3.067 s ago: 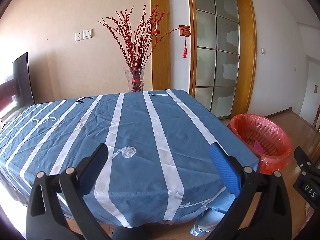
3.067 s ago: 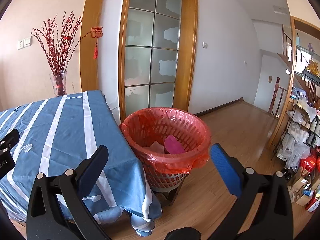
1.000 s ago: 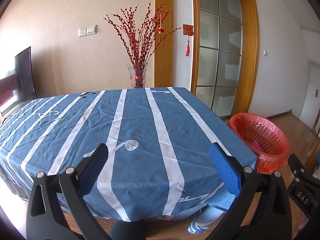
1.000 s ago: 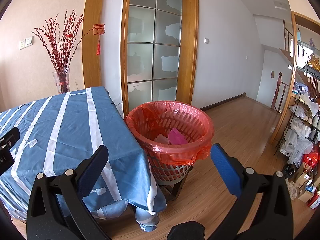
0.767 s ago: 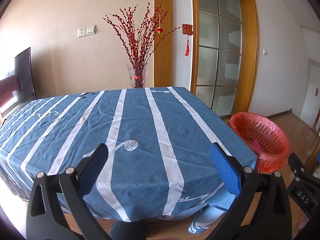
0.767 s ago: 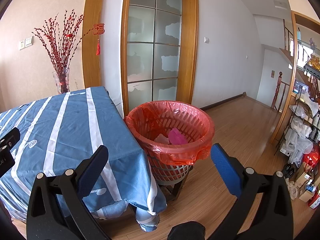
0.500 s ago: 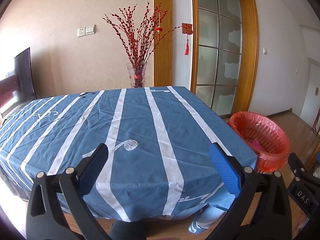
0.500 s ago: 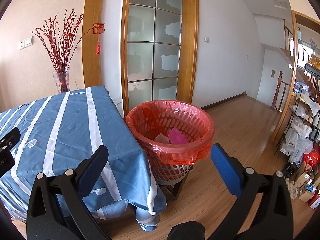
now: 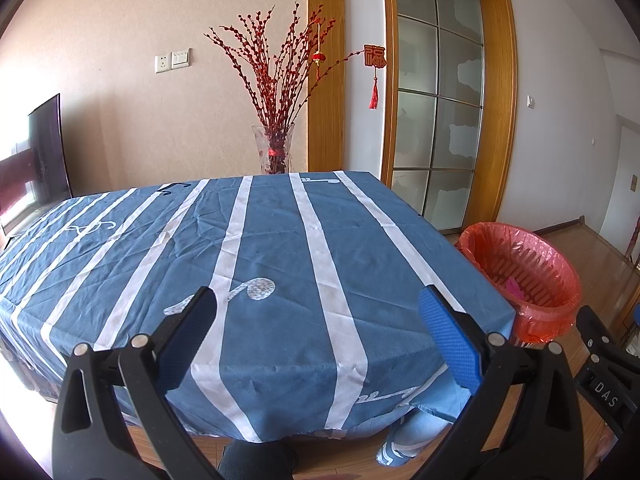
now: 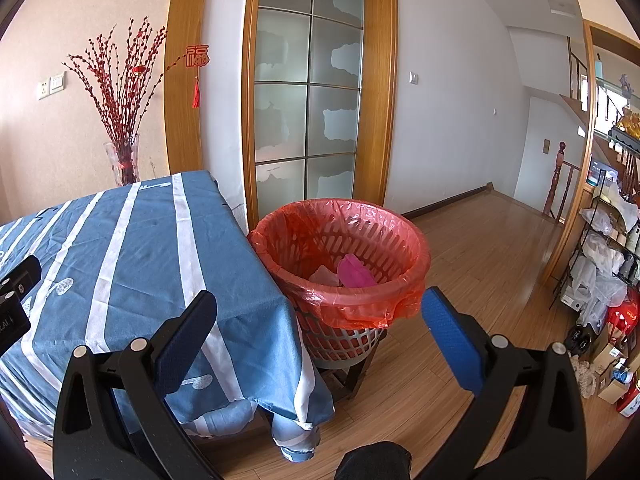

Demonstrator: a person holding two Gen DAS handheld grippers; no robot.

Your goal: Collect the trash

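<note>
A waste basket [image 10: 344, 280] lined with a red plastic bag stands on the floor at the table's right edge; it also shows in the left wrist view [image 9: 524, 276]. Inside lie a pink scrap [image 10: 354, 274] and a pale crumpled piece [image 10: 324, 276]. My left gripper [image 9: 320, 332] is open and empty, held over the near edge of the blue striped tablecloth [image 9: 256, 248]. My right gripper [image 10: 320, 332] is open and empty, held in front of the basket, a little below its rim.
A glass vase of red branches [image 9: 276, 152] stands behind the table's far edge. A frosted glass door [image 10: 308, 108] is behind the basket. A shelf rack with bags and boxes [image 10: 604, 272] stands at the right. Wooden floor [image 10: 472, 264] lies beyond the basket.
Over three seconds both grippers drew back and rose slightly. In the last second almost nothing has moved. Both stay open and empty.
</note>
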